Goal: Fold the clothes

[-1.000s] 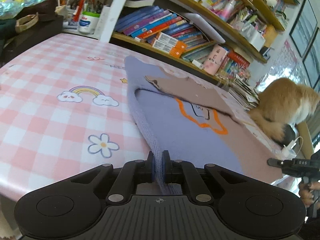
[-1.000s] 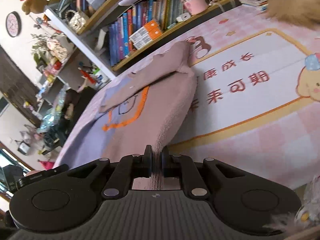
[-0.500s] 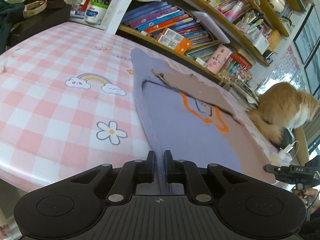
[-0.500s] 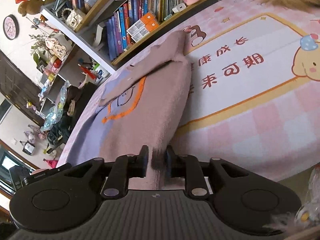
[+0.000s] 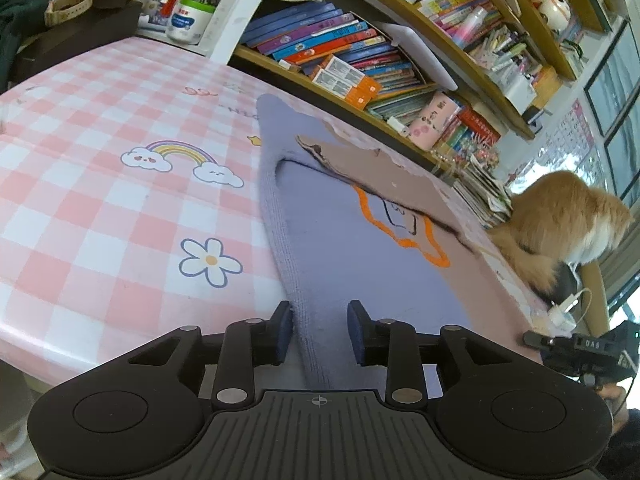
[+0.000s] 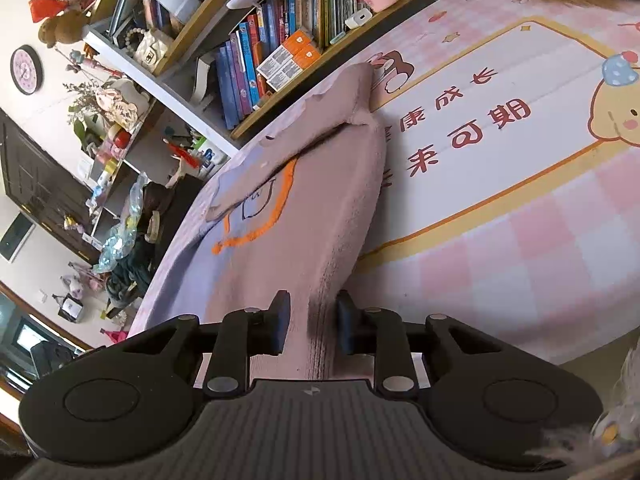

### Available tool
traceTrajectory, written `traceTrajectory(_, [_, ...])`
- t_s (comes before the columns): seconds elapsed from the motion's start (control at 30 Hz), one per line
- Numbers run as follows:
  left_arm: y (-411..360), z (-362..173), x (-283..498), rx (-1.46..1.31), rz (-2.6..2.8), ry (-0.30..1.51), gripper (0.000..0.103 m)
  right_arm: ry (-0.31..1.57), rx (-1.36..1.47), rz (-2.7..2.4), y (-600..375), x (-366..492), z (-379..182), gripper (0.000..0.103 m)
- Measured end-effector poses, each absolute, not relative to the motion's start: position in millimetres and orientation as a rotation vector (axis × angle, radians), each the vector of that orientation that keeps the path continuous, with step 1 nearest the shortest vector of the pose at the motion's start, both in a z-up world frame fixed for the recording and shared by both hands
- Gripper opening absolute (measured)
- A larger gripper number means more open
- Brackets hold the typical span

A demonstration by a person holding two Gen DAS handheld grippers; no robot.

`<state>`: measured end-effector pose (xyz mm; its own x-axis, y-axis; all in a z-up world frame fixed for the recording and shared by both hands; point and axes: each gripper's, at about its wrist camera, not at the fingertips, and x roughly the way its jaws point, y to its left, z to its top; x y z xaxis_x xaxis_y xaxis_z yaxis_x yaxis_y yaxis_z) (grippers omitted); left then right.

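Knitwear is spread flat on a table [image 5: 100,184] covered with a pink checked cloth printed with a rainbow, clouds and a flower. The sweater [image 5: 352,248] is lavender on one half and dusty pink on the other, with an orange star outline stitched near the middle; a pink sleeve is folded across its upper part. Its ribbed hem hangs over the near table edge, toward both cameras.

The left gripper [image 5: 319,332] is seen with its jaws opening; the lavender hem edge lies between the fingers [image 5: 281,330], close against the left one, but it is not pinched, and a clear gap is seen at the right pad. The right gripper [image 6: 311,326] is likewise opening, its jaws parted only narrowly; the pink ribbed hem of the sweater [image 6: 320,240] passes between them and is no longer pressed. In the left wrist view the right gripper [image 5: 576,350] is also glimpsed at the far right edge.

A bookshelf [image 5: 360,60] packed with books is seen behind the table. A furry orange animal [image 5: 560,224] is seen on the far end of the table, beyond the pink side of the sweater. In the right wrist view, red characters and a cartoon bear are printed on the cloth beside the sweater.
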<state>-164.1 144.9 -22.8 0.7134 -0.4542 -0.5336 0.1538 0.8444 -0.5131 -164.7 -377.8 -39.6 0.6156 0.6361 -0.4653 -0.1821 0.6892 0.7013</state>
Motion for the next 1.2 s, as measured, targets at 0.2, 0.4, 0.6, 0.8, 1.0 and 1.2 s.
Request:
traceTrajectory(0.2, [142.1, -22.7, -160.1, -0.475, -0.338, 0.705, 0.031, 0.778, 0.661, 0.519, -378.1, -163.1, -39.9, 0.026])
traceTrajectory(0.4, [142.6, -23.0, -156.0, -0.493, -0.344, 0.706, 0.024, 0.777, 0.632, 0.535, -369.3, -164.1, -38.2, 0.026])
traceTrajectory(0.6, [142.0, -23.5, -152.8, -0.467, -0.344, 0.709, 0.018, 0.774, 0.629, 0.531, -366.6, -162.4, -39.3, 0.021])
traceTrajectory(0.8, [144.1, -27.5, -153.5, -0.49, -0.38, 0.723, 0.006, 0.778, 0.621, 0.566, -366.1, -163.0, -41.3, 0.02])
traceTrajectory(1.0, [151.2, -33.3, -157.9, -0.55, -0.431, 0.735, 0.004, 0.79, 0.63, 0.58, -368.8, -167.2, -44.7, 0.008])
traceTrajectory(1.2, [165.3, -33.8, -176.2, -0.713, -0.513, 0.698, 0.004, 0.741, 0.694, 0.651, -379.5, -180.5, -34.2, 0.007])
